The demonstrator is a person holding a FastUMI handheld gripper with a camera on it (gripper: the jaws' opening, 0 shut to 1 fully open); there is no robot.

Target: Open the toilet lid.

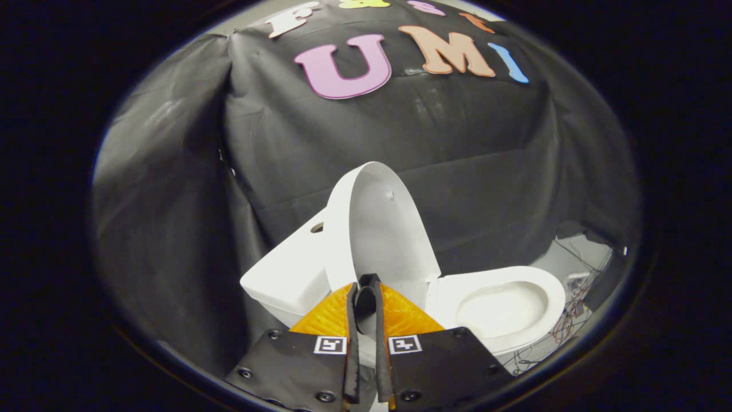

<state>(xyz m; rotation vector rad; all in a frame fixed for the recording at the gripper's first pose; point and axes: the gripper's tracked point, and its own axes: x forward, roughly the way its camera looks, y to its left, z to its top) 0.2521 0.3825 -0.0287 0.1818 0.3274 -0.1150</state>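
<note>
Black cloth drapes the booth behind everything, creased and sagging, with a pale strip of floor and some loose wires off to the right of the toilet [503, 309]. From my own camera, the toilet lid [380, 229] stands raised — close to upright, leaning back against the tank [289, 274], its underside facing me just beyond my fingertips. The seat and the bowl lie uncovered to the right of the lid. My gripper [366, 289] has its fingers drawn nearly together with only a thin gap between; whether the lid's lower edge sits in that gap or just behind it, I cannot tell. By my judgement the opening is all but done — what is left is to let go and back away. The hinge is hidden behind my fingers.
</note>
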